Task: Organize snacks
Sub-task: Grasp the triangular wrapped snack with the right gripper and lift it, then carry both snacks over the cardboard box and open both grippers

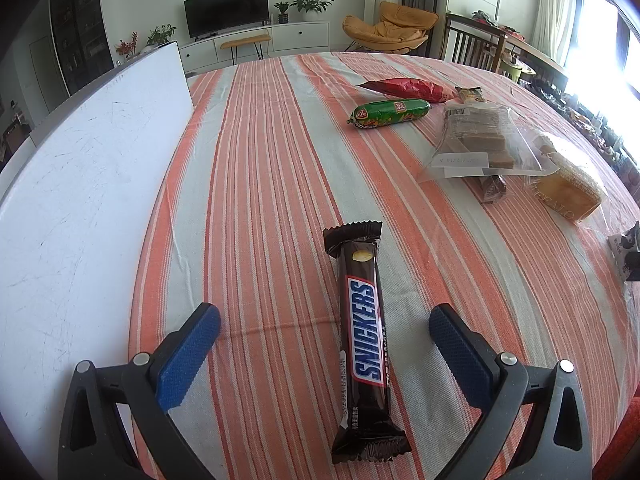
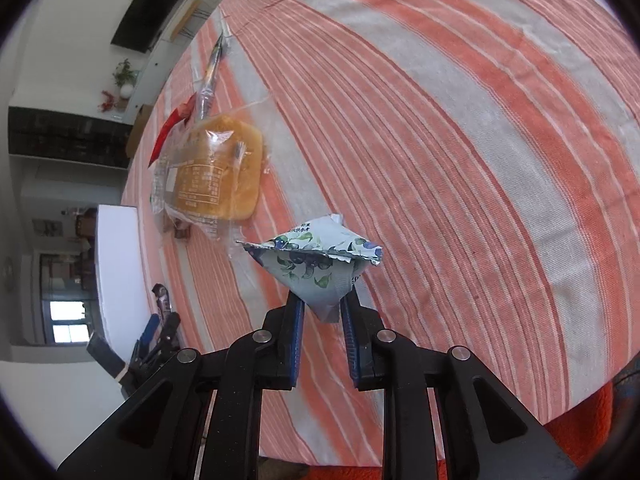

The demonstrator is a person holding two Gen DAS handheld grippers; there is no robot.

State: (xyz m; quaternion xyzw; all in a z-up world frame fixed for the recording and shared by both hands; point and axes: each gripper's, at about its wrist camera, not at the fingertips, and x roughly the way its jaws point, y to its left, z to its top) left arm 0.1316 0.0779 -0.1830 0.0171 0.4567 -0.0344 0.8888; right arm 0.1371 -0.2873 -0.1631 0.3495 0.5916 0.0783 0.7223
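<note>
striped orange-and-grey cloth [image 1: 280, 160] over the table, white board [image 1: 88, 160] lying along the cloth's left edge in the left wrist view. beyond the cloth's far end: white low cabinet [image 1: 256, 40] carrying a dark tv [image 1: 226, 10] and potted plants [image 1: 312, 2], mustard lounge chair [image 1: 390, 26] beside it, wooden chair [image 1: 468, 42] and bright window [image 1: 600, 40] further right.

left tongs [image 1: 324, 320] wide apart, holding nothing, blue pads either side of a snickers bar [image 1: 366, 344] lying lengthwise on the cloth, not touching it.

further up the cloth from the snickers bar: green sausage pack [image 1: 390, 114], red packet [image 1: 408, 88] just behind it, clear bag of brown wafers [image 1: 480, 140] to the right, wrapped cake [image 1: 568, 188] near the cloth's right edge.

right tongs [image 2: 322, 304] narrow, clamped on the lower corner of a pale blueberry-print packet [image 2: 316, 268], lifted clear of the cloth. wrapped cake [image 2: 216, 172] up and left of that packet in the right wrist view, left tongs [image 2: 156, 332] near the cloth's lower left edge beside the white board [image 2: 118, 264].
</note>
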